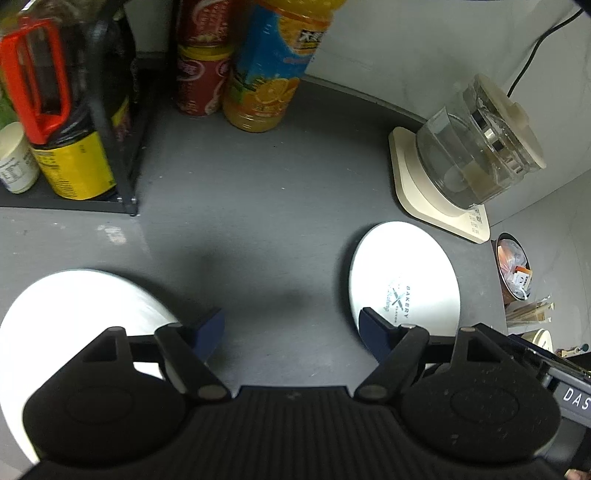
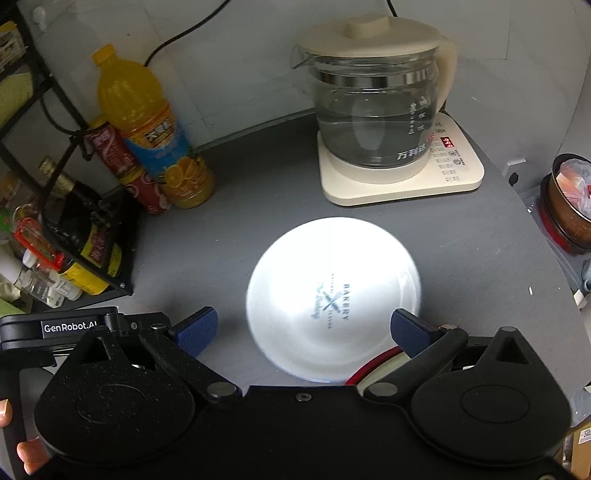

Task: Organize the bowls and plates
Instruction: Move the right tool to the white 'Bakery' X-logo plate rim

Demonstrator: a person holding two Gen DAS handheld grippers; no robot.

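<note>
Right gripper hanging wide open, empty, over printed plate on bench. Left gripper open, empty, straddling bare bench; plain plate lying left, possibly under its finger.

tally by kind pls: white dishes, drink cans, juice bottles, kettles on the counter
White dishes: 2 (printed dish, plain plate)
Red drink cans: 2 (stacked, and)
Orange juice bottles: 1
Glass kettles: 1
Total: 6
</note>
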